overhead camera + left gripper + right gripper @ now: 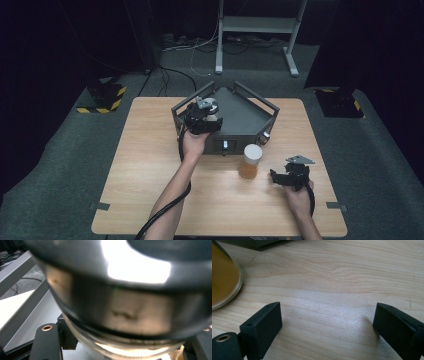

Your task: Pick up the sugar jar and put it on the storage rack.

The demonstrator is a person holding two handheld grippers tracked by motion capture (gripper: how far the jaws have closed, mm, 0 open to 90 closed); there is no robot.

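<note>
Left gripper (212, 114): jaws clamped on a round jar (125, 315) (blurred) above the grey tray (250, 117); it may slip between them. Right gripper (327, 325): jaws open, empty.

Claws: two, left claw (212, 111) and right claw (278, 176)
Jars: two, amber jar (250, 161) standing on the surface, second jar (120, 315) clamped in the left claw
Frames: one grey frame (245, 120)
Surfaces: one wooden surface (150, 165)
Hazard-striped blocks on floor: two
White stands: one
</note>
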